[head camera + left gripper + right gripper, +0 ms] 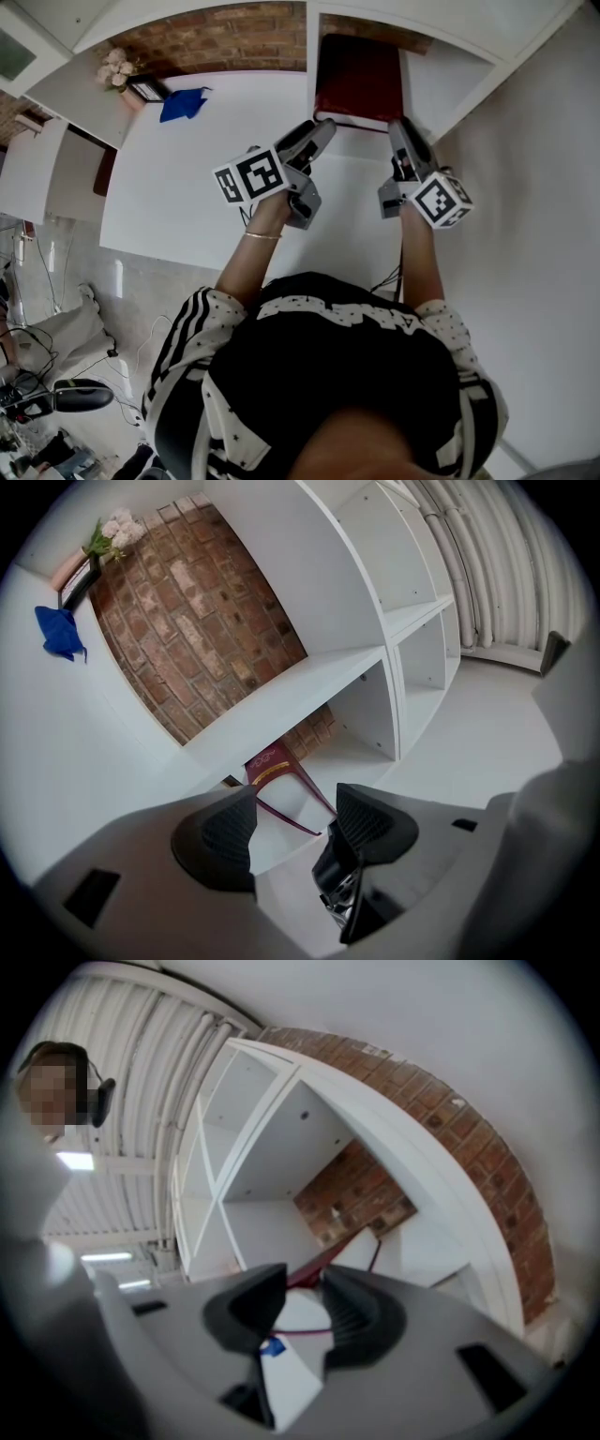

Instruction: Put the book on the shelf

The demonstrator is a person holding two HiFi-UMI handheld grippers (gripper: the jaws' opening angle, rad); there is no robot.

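Book (359, 80) ahead of right claw (401, 129), clamped on near corner; long axis runs away into shelf (441, 80); left claw (323, 129) released, just short.

Matt book (361, 80), smooth white shelf (281, 700), rough brick wall (187, 602).

1. A white shelf (187, 178) is seen across the upper half of the head view, backed by a brick wall (234, 37).
2. On its broad board, at the upper left of the frame, a blue cloth (183, 103), a small dark frame (148, 89) and pale flowers (114, 67) are set near one another.
3. In the compartment at upper centre, a dark red book (358, 80) is seen; whether it lies flat on the board cannot be told.
4. A glossy floor (122, 281) is shown at lower left, with cables (37, 337) lying on it.
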